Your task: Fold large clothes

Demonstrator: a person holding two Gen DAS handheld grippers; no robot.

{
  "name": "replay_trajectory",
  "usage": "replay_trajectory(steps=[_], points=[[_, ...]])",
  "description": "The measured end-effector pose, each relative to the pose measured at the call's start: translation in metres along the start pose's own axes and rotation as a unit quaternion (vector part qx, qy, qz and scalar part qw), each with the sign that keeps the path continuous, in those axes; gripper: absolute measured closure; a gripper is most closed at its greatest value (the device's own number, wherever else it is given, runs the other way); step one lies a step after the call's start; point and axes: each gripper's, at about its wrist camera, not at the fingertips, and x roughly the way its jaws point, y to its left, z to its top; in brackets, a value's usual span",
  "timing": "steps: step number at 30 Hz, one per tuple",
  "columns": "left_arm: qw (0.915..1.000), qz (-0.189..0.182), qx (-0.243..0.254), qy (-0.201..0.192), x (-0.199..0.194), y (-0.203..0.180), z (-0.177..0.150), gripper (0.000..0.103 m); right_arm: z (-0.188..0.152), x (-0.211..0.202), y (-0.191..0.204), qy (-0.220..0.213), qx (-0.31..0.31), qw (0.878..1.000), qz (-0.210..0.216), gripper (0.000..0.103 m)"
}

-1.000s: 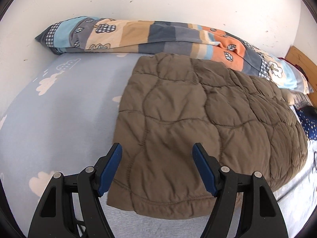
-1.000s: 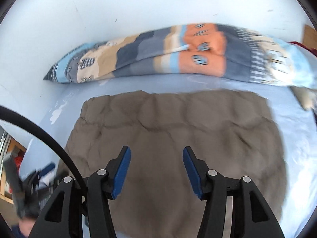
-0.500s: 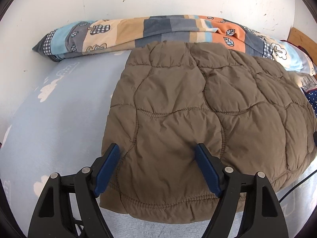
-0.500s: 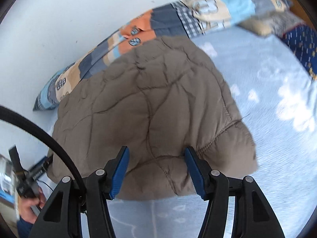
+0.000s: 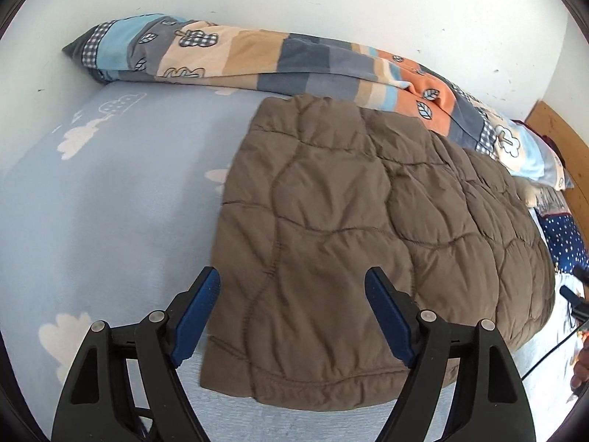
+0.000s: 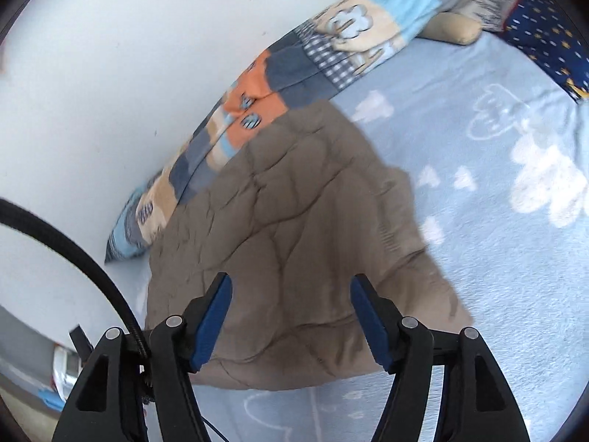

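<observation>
A brown quilted jacket (image 5: 368, 228) lies folded flat on the pale blue bed sheet (image 5: 103, 213). My left gripper (image 5: 292, 309) hovers over the jacket's near left corner, open, with nothing pressed between its blue pads. In the right wrist view the same brown quilted jacket (image 6: 294, 243) fills the middle. My right gripper (image 6: 291, 316) hangs above its near edge. Its jaws are opening and the pads touch no cloth.
A patchwork quilt (image 5: 294, 62) in blue, beige, grey and orange is rolled along the white wall. A navy star-patterned pillow (image 6: 548, 37) and a stuffed toy (image 6: 452, 25) lie at the bed's head. A black cable (image 6: 62, 235) arcs at the left. A wooden headboard (image 5: 556, 129) stands far right.
The right gripper swung sideways and rolled, so the jacket now sits tilted in its view, and its jaws spread wider. The left gripper widened a little and shifted slightly over the corner.
</observation>
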Motion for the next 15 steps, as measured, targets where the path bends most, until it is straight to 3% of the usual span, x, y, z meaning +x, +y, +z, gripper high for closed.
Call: replay_trajectory(steps=[8,15], points=[[0.9996,-0.02,-0.017,0.008,-0.008,0.026,0.009,0.023,0.004,-0.014,-0.021,-0.01,0.019,1.0,-0.02,0.031],[0.9955,-0.045,-0.062,0.055,0.006,0.061,0.016,0.023,0.012,-0.015,-0.034,-0.007,0.013,0.999,-0.041,0.019]])
